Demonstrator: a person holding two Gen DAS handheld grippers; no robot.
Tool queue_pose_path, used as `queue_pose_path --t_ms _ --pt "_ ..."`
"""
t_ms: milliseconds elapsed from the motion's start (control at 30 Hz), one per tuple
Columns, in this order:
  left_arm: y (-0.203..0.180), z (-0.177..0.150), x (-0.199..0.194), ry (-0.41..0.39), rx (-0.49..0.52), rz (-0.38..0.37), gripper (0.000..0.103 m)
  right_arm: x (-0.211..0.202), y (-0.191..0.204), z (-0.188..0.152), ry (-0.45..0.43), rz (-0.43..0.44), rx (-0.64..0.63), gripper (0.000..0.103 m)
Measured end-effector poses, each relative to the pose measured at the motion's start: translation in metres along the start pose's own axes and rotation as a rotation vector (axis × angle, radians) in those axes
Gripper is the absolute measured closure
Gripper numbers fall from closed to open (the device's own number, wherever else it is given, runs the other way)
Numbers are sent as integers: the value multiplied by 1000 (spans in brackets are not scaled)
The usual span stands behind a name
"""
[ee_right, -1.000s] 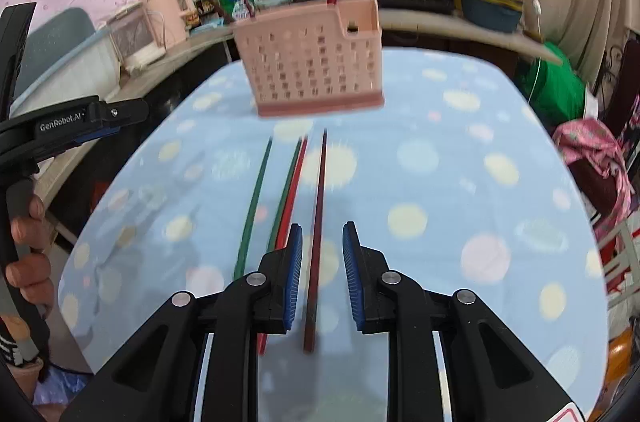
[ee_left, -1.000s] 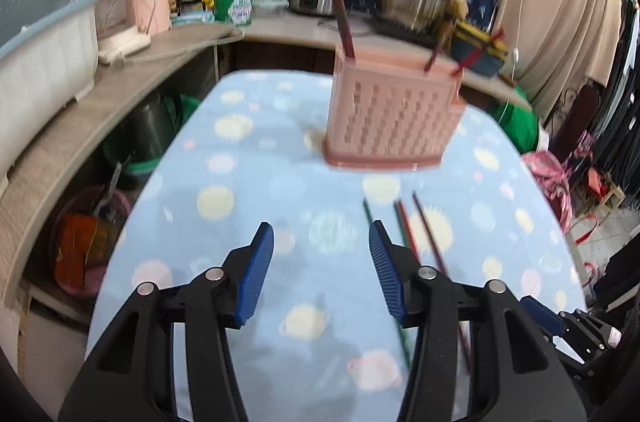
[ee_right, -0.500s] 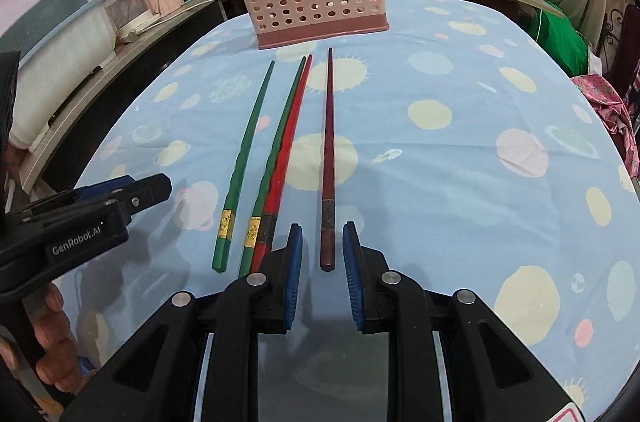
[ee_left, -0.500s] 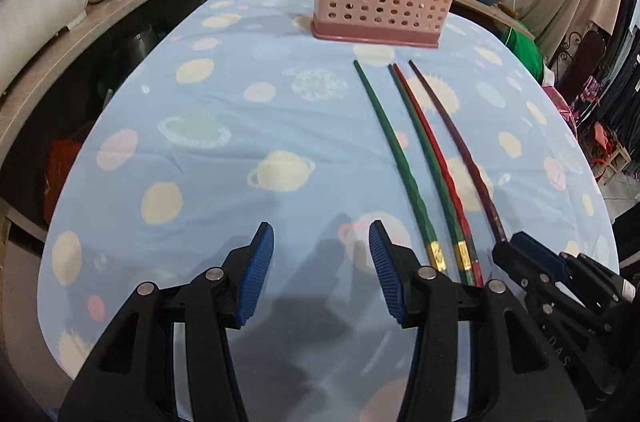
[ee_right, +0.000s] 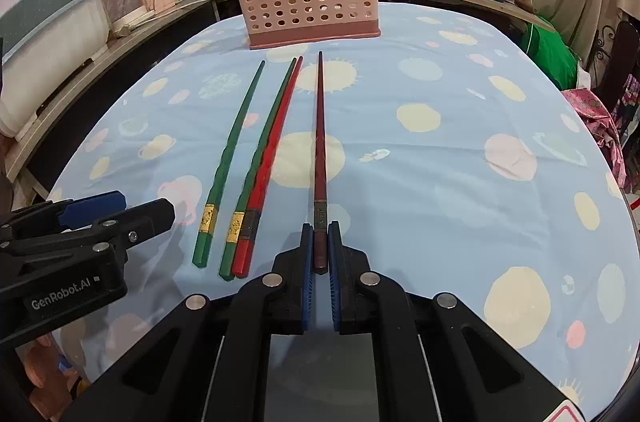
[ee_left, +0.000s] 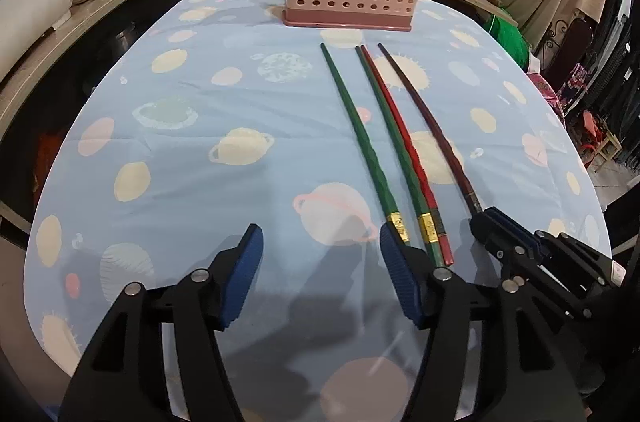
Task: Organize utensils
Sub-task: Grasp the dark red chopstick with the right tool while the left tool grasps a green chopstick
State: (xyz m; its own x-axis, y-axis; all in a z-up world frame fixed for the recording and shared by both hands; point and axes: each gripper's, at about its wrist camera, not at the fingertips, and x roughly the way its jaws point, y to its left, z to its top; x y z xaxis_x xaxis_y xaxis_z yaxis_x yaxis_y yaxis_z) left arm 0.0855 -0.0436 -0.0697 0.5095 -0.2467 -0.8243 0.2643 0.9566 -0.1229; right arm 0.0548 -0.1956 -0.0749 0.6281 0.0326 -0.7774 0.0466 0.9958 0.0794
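While the dark maroon chopstick (ee_right: 320, 142) lies flat on the blue planet-print tablecloth (ee_right: 460, 162), its thick butt end sits between the blue pads of my right gripper (ee_right: 319, 274), whose jaws are drawn in to a narrow slot around it; the pads look to be touching the stick on both sides, though I cannot be sure how firmly they press. That gripper points straight along the stick, low over the cloth, toward the pink perforated utensil basket (ee_right: 308, 2) at the far end of the table. The stick is slim and tapered, with a dull decorated band near the butt, its thin tip stopping just short of the basket's base.

Just to its left lie a red chopstick (ee_right: 272, 158) and a green chopstick (ee_right: 262, 150) side by side and touching along most of their length, then a second green chopstick (ee_right: 230, 158) a little apart, both green ones with gold bands near the butt.

My left gripper (ee_left: 320, 274) hovers low over the cloth with its jaws spread wide, nothing between them; its right pad is just beside the butt of the outer green stick. More chopsticks stand in the basket.
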Motion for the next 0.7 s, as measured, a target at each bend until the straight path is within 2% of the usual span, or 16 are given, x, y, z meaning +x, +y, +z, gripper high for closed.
queue_pose_path --t_ms 233,500,600,700 --pt "-16 0 8 18 15 -27 44 -2 -8 -2 4 11 33 96" --pt "-22 0 16 16 31 -8 45 -3 -12 -3 6 23 48 96" --pt "-23 -1 16 12 43 10 48 -3 -13 -3 6 25 50 96" --pt "-23 -1 16 10 60 21 60 -3 -13 -3 5 27 50 96"
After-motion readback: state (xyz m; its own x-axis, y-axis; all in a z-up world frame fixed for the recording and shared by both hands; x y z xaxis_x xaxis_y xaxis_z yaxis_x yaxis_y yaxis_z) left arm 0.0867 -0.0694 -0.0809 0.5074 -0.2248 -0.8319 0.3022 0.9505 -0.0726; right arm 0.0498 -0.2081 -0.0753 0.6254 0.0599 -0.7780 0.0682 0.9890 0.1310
